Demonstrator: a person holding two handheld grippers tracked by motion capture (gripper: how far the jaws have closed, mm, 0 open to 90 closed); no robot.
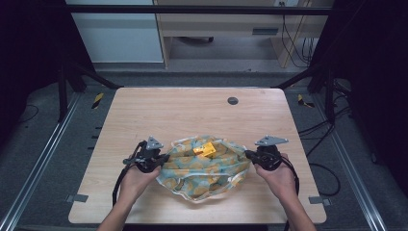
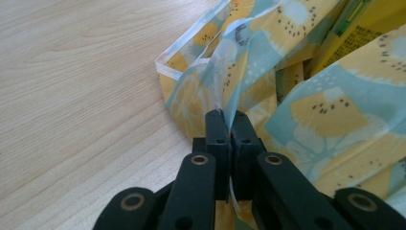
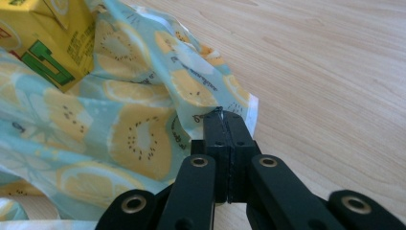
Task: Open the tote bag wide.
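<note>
- The left gripper point(image 1: 162, 159) sits at the left edge of the fruit-print bag point(image 1: 204, 168), its jaws clamped together on a pinch of the bag's thin film.
- The bag lies crumpled on the near middle of the desk point(image 1: 159, 108), between both grippers.
- A yellow carton point(image 1: 205, 149) shows in the bag's far, open part.
- The right gripper point(image 1: 249, 155) has its jaws clamped on the bag's right edge.

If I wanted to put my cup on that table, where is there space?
The far half of the table is bare, apart from the round grommet. The near middle is crowded: the fruit-print bag with a yellow carton, pinched by the left tool and right tool.
</note>
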